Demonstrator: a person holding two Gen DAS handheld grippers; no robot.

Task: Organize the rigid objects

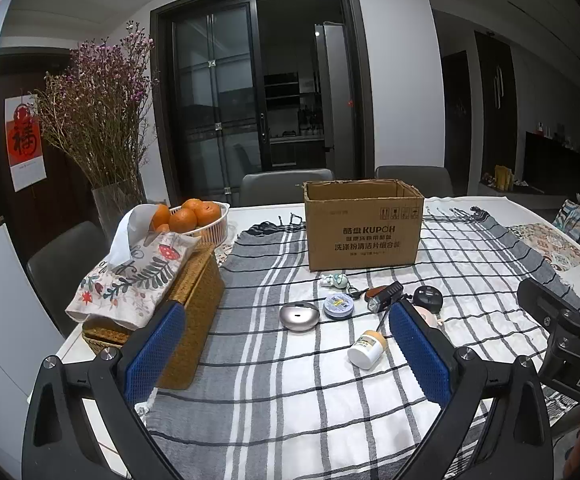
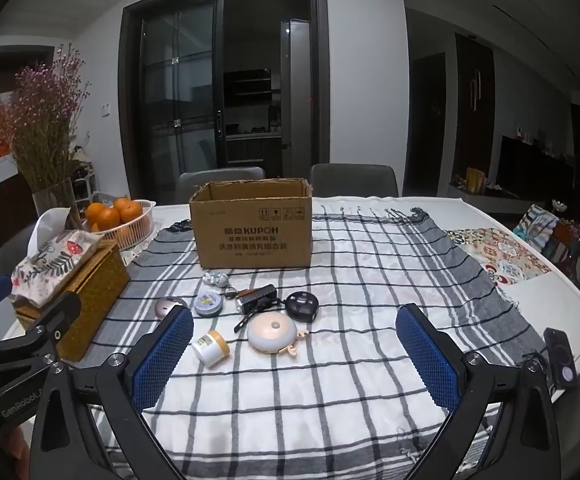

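- Grippers first: the left gripper (image 1: 286,344) stands with its blue-padded jaws spread wide and nothing between them; it hovers over the grey-and-white checked cloth (image 1: 290,392), apart from every small thing.
- The right gripper (image 2: 294,348) is also spread wide and holds nothing; it hovers above the same cloth (image 2: 330,400).
- The open brown cardboard box with printed letters (image 1: 364,226) stands upright on the far part of the cloth, beyond both grippers.
- Between the box and the grippers lies a loose group of small rigid things, all in front of the box and outside of it.
- The white plastic jar with a tan lid (image 1: 367,348) lies on its side, the nearest thing to the left gripper, just beside the inner face of its right finger. In the right wrist view the same jar (image 2: 211,347) lies just beside the tip of the right gripper's left finger.
- The round cream-and-pink lamp-like disc (image 2: 273,333) lies flat ahead of the right gripper, toward its left side.
- The grey metallic oval case (image 1: 299,316) and the round blue tin with a yellow label (image 1: 338,305) lie next to each other, ahead of the left gripper.
- The black rectangular device with a brown stripe (image 2: 256,298) and the round black gadget (image 2: 301,306) lie behind the disc.
- The small pale figurine keychain (image 1: 334,280) lies closest to the box.
- The woven basket under a floral cloth (image 1: 194,312) stands at the left edge, and behind it is the white bowl of oranges (image 1: 194,216).
- The dark phone-like thing (image 2: 562,358) stands at the right table edge, well apart from the group.
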